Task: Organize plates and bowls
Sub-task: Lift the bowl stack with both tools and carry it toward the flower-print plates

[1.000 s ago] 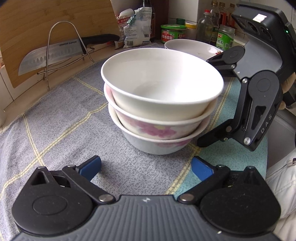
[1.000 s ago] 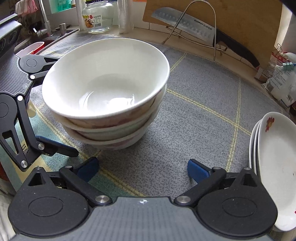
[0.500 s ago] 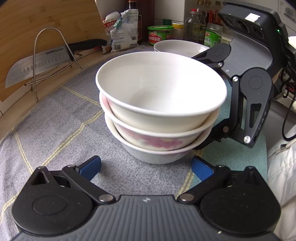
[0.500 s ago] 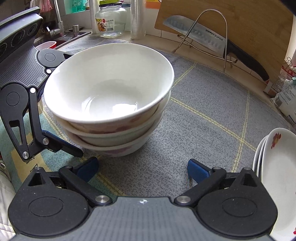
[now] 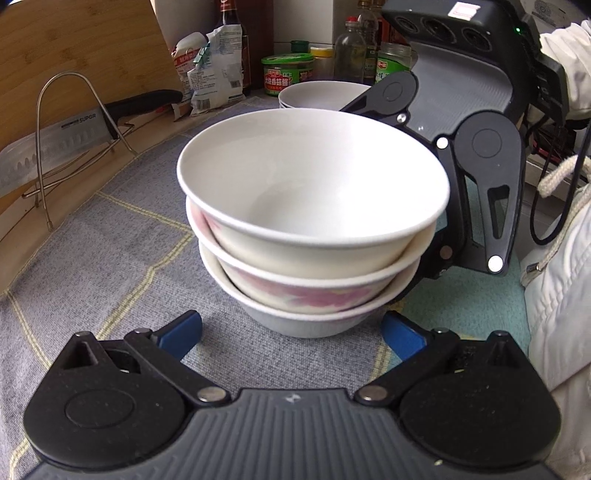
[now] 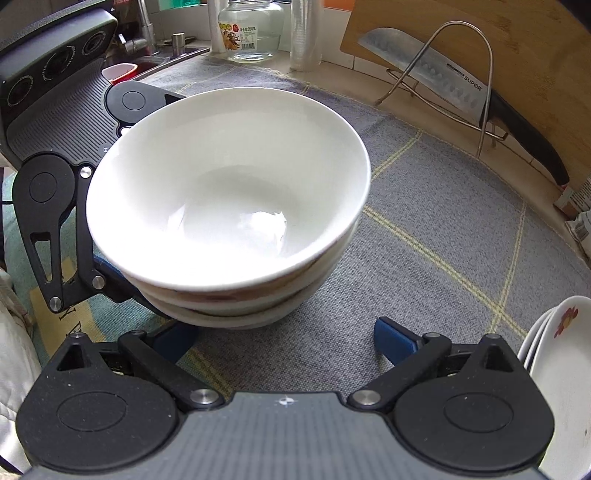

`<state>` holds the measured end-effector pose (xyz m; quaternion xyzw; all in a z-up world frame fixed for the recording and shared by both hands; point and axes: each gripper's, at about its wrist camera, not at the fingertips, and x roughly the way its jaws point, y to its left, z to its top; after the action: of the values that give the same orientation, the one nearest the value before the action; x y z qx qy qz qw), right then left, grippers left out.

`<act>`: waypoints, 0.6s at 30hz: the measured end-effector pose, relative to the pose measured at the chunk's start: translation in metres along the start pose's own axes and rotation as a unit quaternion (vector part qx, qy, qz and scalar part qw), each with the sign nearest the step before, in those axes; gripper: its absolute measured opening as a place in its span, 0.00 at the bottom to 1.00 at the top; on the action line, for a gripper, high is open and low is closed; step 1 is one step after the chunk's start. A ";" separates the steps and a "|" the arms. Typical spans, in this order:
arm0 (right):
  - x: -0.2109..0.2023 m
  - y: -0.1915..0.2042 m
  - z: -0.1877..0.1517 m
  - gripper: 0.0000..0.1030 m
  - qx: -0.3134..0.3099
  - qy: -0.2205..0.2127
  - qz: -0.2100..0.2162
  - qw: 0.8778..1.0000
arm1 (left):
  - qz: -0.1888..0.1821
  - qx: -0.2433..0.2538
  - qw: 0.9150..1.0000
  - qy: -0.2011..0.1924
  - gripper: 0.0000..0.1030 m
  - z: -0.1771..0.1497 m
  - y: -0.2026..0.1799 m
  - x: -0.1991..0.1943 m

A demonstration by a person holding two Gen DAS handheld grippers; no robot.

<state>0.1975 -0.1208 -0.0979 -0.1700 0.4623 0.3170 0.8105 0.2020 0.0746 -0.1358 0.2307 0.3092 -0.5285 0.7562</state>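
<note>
A stack of three white bowls (image 5: 314,221), the lower two with pink flowers, stands on the grey checked cloth (image 5: 110,258). My left gripper (image 5: 291,332) is open, with its blue fingertips on either side of the bottom bowl's base and apart from it. My right gripper (image 6: 286,339) is open too and straddles the same stack (image 6: 229,199) from the opposite side. The right gripper's black linkage (image 5: 487,192) shows behind the bowls, and the left gripper's linkage (image 6: 48,206) shows at their left. White plates (image 6: 557,369) with a flower print are stacked at the right edge.
A cleaver (image 6: 443,81) rests in a wire stand against a wooden cutting board (image 5: 74,48). Jars, bottles and packets (image 5: 288,74) line the back. A glass jar (image 6: 255,29) and a sink (image 6: 147,62) lie beyond. A person's white sleeve (image 5: 557,295) is at the right.
Both grippers have moved in closer to the bowl stack from opposite sides, so it fills more of each view. The bowls have stayed on the cloth and both grippers stay open.
</note>
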 end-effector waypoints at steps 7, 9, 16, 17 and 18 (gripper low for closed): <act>-0.008 0.008 0.008 0.97 -0.033 -0.006 0.024 0.999 | -0.011 0.044 0.999 -0.009 0.96 0.002 -0.004 -0.003; -0.008 0.008 0.011 0.94 -0.039 -0.005 0.032 0.999 | -0.021 0.051 0.998 -0.013 0.92 0.002 -0.003 -0.005; -0.010 0.015 0.019 0.83 -0.065 0.005 0.038 0.997 | -0.047 0.062 0.997 -0.015 0.75 0.006 0.004 -0.007; -0.011 0.015 0.020 0.83 -0.066 0.006 0.036 0.997 | -0.051 0.063 0.997 -0.014 0.75 0.006 0.005 -0.006; -0.011 0.015 0.019 0.83 -0.066 0.006 0.036 0.997 | -0.054 0.065 0.996 -0.013 0.75 0.007 0.005 -0.005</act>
<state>0.1957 -0.1026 -0.0781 -0.2081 0.4515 0.3746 0.7826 0.2072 0.0754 -0.1274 0.2556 0.2761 -0.5903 0.7142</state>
